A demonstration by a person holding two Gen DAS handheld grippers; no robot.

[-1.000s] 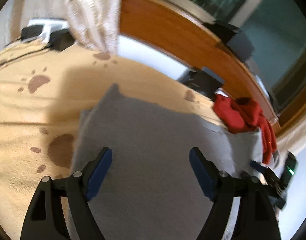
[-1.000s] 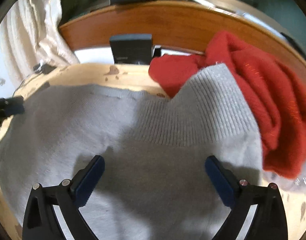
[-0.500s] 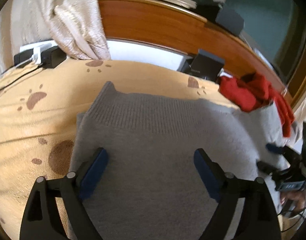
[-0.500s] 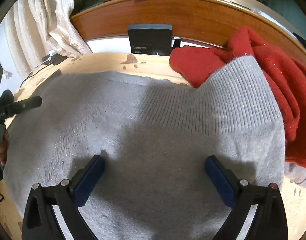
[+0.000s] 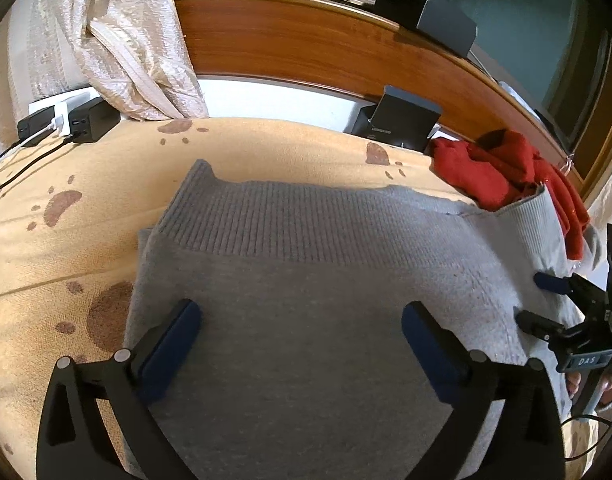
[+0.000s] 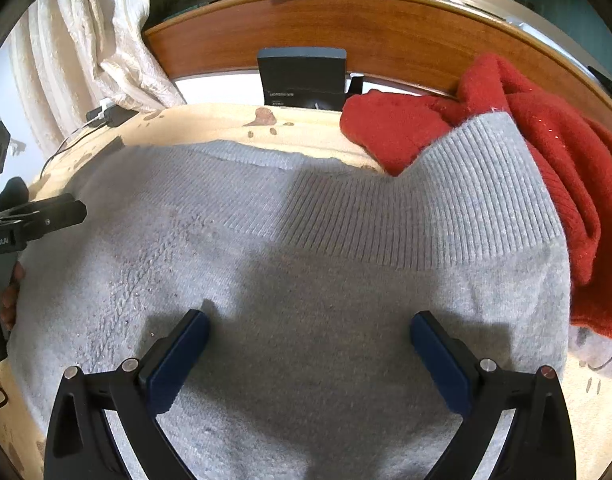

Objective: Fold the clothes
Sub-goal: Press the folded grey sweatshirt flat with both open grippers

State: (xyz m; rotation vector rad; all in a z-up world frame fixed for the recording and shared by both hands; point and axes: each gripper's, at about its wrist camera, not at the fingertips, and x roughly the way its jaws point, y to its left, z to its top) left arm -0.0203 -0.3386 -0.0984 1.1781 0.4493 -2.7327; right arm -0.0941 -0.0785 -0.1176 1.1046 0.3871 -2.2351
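Both views steadied; grey sweater (image 5: 306,280) flat beneath both wide-spread jaws

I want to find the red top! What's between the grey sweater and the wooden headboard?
The red top, bunched against the headboard beside the grey sweater, in the right view.

The sweater (image 5: 313,320) is pale grey with a ribbed band. Just beside it lies a bright red knit (image 6: 545,152). Under both, the blanket (image 5: 86,168) is warm tan, printed with brown paw prints. Both grippers, left (image 5: 301,330) and right (image 6: 309,338), are black with dark blue pads. The curtain (image 5: 118,32) is cream brocade, the headboard (image 5: 306,48) reddish-brown wood.
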